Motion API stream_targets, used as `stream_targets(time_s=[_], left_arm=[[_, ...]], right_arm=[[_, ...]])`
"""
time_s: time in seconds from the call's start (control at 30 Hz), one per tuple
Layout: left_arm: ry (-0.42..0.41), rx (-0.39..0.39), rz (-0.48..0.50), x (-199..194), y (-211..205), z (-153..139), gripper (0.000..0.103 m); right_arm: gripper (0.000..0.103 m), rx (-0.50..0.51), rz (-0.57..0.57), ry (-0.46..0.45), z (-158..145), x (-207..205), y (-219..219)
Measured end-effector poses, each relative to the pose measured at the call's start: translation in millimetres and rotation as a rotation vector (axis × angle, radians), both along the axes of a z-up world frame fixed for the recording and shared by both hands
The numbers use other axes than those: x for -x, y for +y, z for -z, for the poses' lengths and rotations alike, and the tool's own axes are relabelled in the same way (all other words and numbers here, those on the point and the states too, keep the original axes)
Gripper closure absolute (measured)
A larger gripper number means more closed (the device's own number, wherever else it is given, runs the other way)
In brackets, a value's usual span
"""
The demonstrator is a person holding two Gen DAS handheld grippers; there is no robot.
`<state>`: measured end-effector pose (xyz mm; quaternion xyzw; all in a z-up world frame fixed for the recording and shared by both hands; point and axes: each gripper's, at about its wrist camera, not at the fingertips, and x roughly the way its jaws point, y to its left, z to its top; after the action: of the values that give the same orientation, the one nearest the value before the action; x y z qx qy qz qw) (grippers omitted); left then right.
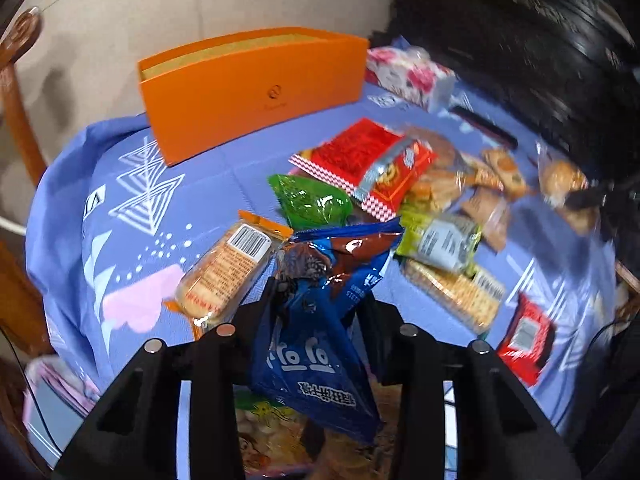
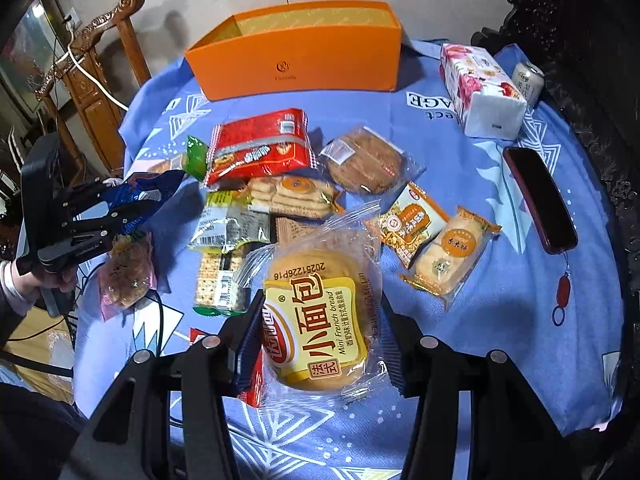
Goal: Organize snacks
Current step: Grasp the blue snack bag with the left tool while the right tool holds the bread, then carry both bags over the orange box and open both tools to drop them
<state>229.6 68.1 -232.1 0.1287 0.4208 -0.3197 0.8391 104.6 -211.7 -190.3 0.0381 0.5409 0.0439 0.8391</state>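
My left gripper [image 1: 316, 300] is clenched on a blue snack packet [image 1: 316, 356], held clear of the blue-clothed tabletop [image 2: 460, 152]. My right gripper [image 2: 320, 320] grasps a wrapped mini French bread [image 2: 320, 320] between its pads. Remaining snacks, including a red packet [image 2: 260, 144], lie heaped mid-cloth. The open orange box [image 2: 296, 60] stands at the far edge, beside a floral tissue pack [image 2: 484, 88].
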Motion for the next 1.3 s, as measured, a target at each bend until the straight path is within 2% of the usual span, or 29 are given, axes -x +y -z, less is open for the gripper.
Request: stream_targets(time_s=[0.27,0.4,0.53,0.63,0.87,1.0,1.13,1.17,1.2,1.23,1.27,1.3], left_arm=[[-0.017,0.079,-0.087,4,12,-35,0.066],[-0.062,0.129,-0.100,0,13,-73,0.066],[-0.087,0.194,-0.115,-20,10,-113,0.066],[-0.123,0.237,-0.113,-45,3,-148,0.066],[-0.180,0.310,-0.162,-125,-25,-213,0.066],[-0.224,0.293,-0.180,-169,-48,-230,0.066],[-0.223,0.276,-0.226,-214,-73,-233,0.066],[-0.216,0.264,-0.244,-228,-80,-231,0.065],[-0.204,0.256,-0.264,-241,-85,-228,0.052],[-0.194,0.243,-0.296,-252,-89,-223,0.022],[-0.192,0.215,-0.370,-263,-93,-219,0.008],[-0.198,0.212,-0.413,-267,-92,-217,0.004]], right_arm=[[0.051,-0.033,0.003,-0.046,-18,1,-4],[0.051,-0.055,-0.002,-0.102,-39,-6,-7],[0.050,-0.094,0.005,-0.194,-75,-30,-18],[0.051,-0.130,0.001,-0.292,-110,-61,-27],[0.050,-0.143,-0.028,-0.448,-159,-150,-44],[0.050,-0.136,-0.044,-0.488,-168,-207,-50],[0.050,-0.120,-0.049,-0.498,-167,-260,-45],[0.047,-0.114,-0.051,-0.500,-165,-276,-42],[0.044,-0.111,-0.051,-0.497,-162,-288,-39],[0.025,-0.108,-0.051,-0.483,-158,-303,-37],[0.013,-0.100,-0.041,-0.470,-156,-310,-34],[0.012,-0.098,-0.028,-0.466,-156,-315,-34]])
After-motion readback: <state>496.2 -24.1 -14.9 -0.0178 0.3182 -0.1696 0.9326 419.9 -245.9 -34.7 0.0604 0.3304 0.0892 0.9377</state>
